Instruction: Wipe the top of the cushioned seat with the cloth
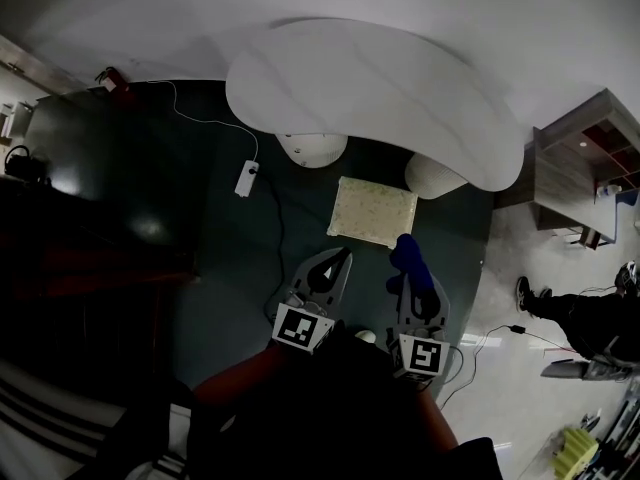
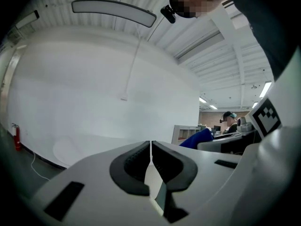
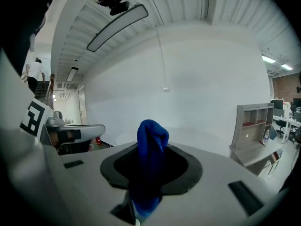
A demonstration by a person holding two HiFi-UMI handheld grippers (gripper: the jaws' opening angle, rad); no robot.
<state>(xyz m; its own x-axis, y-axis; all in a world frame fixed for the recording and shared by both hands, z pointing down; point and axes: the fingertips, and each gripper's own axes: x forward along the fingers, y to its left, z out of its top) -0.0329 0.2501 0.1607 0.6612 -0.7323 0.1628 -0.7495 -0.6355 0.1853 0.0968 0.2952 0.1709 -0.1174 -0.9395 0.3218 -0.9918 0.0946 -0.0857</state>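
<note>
The cushioned seat (image 1: pixel 372 211) is a pale square pad on the dark carpet, just beyond both grippers in the head view. My right gripper (image 1: pixel 408 271) is shut on a blue cloth (image 1: pixel 409 256), which bunches up out of the jaws (image 3: pixel 151 140) and nearly reaches the seat's near right corner. My left gripper (image 1: pixel 340 258) is held to the left of it, short of the seat's near edge, jaws closed together with nothing between them (image 2: pixel 150 149). Both gripper views point up at a white wall, so the seat is hidden there. The cloth (image 2: pixel 196 138) shows at the right of the left gripper view.
A white curved table (image 1: pixel 370 88) stands behind the seat on two white pedestals (image 1: pixel 312 149) (image 1: pixel 435 176). A power strip (image 1: pixel 246 178) and its cable lie on the carpet at left. A shelf unit (image 1: pixel 580 163) and a person's legs (image 1: pixel 580 313) are at right.
</note>
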